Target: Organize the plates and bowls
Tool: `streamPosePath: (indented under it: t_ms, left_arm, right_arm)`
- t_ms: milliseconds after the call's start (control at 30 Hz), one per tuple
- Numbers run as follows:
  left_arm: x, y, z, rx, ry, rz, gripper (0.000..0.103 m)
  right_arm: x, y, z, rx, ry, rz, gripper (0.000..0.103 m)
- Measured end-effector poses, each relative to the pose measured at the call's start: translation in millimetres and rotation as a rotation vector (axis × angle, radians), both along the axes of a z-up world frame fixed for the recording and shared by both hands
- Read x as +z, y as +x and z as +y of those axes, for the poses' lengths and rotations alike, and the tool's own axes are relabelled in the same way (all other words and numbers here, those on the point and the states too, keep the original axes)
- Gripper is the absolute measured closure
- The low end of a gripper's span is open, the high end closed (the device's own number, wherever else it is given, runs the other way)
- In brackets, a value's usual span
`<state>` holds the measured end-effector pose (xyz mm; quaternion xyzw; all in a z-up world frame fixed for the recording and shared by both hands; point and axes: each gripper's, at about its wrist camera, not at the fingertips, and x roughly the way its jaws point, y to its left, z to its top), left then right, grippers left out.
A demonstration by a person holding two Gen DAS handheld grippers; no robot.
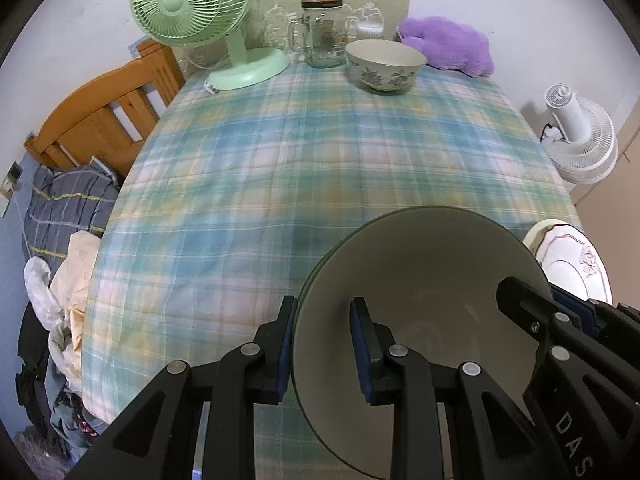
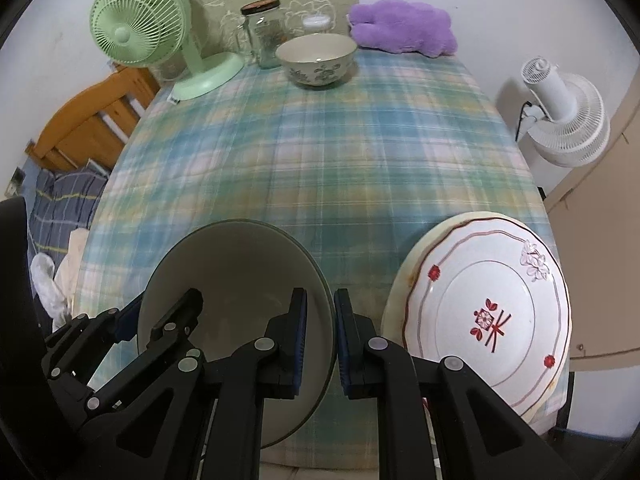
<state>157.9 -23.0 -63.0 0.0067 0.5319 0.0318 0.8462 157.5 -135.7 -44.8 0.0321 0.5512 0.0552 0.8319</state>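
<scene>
A plain grey-cream bowl is at the table's near edge. My left gripper straddles its left rim, one finger outside and one inside, jaws closed on the wall. My right gripper straddles its right rim the same way; it also shows in the left wrist view. A white plate with red flowers lies on a cream plate to the right. A floral bowl stands upright at the far end.
On the plaid-covered table a green desk fan, a glass jar and a purple plush line the far edge. A white fan stands right of the table, a wooden chair left.
</scene>
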Motion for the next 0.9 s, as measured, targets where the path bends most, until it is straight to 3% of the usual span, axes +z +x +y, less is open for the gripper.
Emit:
streamPosePath:
  t_ms: [333, 633, 900]
  left_arm:
    - [-14, 0, 7, 0.049, 0.008, 0.042, 0.078]
    - [-22, 6, 3, 0.047, 0.027, 0.038, 0.078]
    - [-26, 5, 6, 0.040, 0.000, 0.042, 0.075]
  right_arm:
    - [-13, 6, 10, 0.054, -0.003, 0.032, 0.086]
    - [-16, 8, 11, 0.077, -0.022, -0.003, 0.087]
    - [-19, 4, 13, 0.063, -0.042, -0.038, 0.087]
